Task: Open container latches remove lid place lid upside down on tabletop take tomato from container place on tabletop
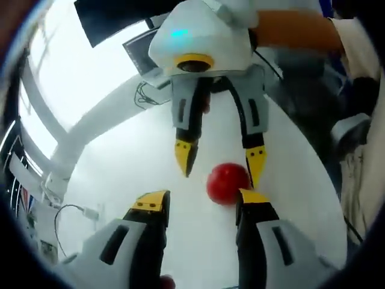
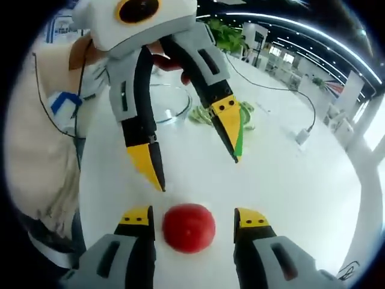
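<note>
Red tomato (image 2: 188, 227) sits between the right gripper's (image 2: 194, 218) wide jaws; left gripper (image 1: 201, 202) wide; no readable writing.

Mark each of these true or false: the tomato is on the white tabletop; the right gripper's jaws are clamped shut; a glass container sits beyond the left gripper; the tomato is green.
1. The tomato lies on the white tabletop: true.
2. The right gripper is clamped shut: false, its jaws stand apart either side of the tomato.
3. A glass container sits beyond the left gripper: true.
4. The tomato is green: false, it is red.
</note>
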`<state>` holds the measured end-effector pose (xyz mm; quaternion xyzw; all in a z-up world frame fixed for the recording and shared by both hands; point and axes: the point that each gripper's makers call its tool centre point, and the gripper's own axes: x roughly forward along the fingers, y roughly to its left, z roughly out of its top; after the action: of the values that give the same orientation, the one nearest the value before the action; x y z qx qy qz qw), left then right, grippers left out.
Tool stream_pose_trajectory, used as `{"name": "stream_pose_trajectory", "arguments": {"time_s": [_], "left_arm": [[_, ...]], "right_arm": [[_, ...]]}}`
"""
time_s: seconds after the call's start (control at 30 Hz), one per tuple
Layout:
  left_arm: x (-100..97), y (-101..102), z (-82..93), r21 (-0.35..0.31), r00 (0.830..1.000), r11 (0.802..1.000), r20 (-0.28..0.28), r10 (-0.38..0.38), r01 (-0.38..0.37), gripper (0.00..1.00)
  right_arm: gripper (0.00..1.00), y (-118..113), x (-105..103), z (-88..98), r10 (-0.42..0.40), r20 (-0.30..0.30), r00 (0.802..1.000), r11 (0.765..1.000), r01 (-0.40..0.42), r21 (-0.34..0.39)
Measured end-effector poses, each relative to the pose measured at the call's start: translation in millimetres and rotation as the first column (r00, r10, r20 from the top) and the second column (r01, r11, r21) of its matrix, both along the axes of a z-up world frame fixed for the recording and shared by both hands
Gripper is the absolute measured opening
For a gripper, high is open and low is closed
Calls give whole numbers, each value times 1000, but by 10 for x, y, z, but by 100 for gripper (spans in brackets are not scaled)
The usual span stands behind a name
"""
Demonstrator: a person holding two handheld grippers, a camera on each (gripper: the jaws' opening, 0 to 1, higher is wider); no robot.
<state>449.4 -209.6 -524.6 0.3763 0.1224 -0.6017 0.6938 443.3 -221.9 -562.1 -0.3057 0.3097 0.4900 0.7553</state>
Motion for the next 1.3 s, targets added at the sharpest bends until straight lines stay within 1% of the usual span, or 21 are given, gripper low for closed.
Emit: {"name": "stream_pose_trajectory", "arguments": {"time_s": [0.13,0.2,0.37,0.43,0.53,0.57,0.6,0.7,0.73,0.8,0.83,0.87,0.93,1.0,1.03,1.07,1.13,1.17,1.2,1.27,1.3], "left_arm": [[12,171,204,-42,1000,999,12,18,-18,35],[52,262,295,-58,999,998,35,31,-29,34],[114,507,557,-151,994,985,54,91,-82,34],[138,633,657,-191,991,976,65,116,-102,34],[115,841,772,-242,986,962,72,148,-126,34],[28,886,806,-260,984,956,79,158,-133,34],[7,946,831,-277,982,950,76,173,-146,34],[18,1202,909,-326,971,927,86,223,-184,38],[18,1229,918,-332,969,924,85,230,-190,40],[0,1424,1000,-379,958,898,86,275,-223,40],[41,1528,1047,-406,951,881,81,298,-242,41],[54,1628,1095,-435,943,862,78,324,-260,43],[62,1836,1205,-497,925,818,75,372,-289,48],[65,2041,1299,-554,905,768,57,422,-323,52],[61,2141,1338,-574,895,749,59,441,-331,55],[53,2277,1388,-602,879,720,60,472,-345,56],[26,2432,1438,-634,861,685,58,504,-358,56],[12,2520,1453,-647,850,666,51,524,-371,57],[-3,2615,1469,-662,837,645,48,545,-382,57],[-34,2787,1485,-685,813,606,34,581,-404,57],[30,2930,1492,-699,795,580,28,606,-418,58]], "right_arm": [[47,111,36,168,13,38,999,1000,-14,21],[47,172,61,259,8,65,998,999,-11,49],[47,261,24,439,12,110,994,996,-22,84],[47,272,37,503,5,131,991,995,-18,98],[47,319,66,641,-13,164,986,988,-12,153],[47,354,77,715,-27,178,984,981,-8,195],[47,351,106,762,-39,183,982,977,-1,215],[47,357,169,903,-72,221,973,964,12,264],[47,354,178,949,-92,232,968,960,24,279],[47,363,200,1063,-121,263,957,946,31,321],[47,353,214,1119,-144,275,951,938,42,344],[47,331,252,1214,-190,301,934,923,65,378],[47,317,265,1338,-245,321,915,896,87,436],[47,283,303,1447,-294,346,891,871,101,480],[47,261,309,1492,-320,351,880,858,112,501],[47,236,311,1535,-344,364,865,848,120,516],[47,206,291,1606,-384,374,844,824,131,552],[47,173,280,1648,-409,388,826,812,136,568],[47,163,264,1671,-431,379,819,794,143,591],[47,123,246,1687,-444,381,811,781,143,608],[47,84,236,1696,-464,376,802,767,152,624]]}}
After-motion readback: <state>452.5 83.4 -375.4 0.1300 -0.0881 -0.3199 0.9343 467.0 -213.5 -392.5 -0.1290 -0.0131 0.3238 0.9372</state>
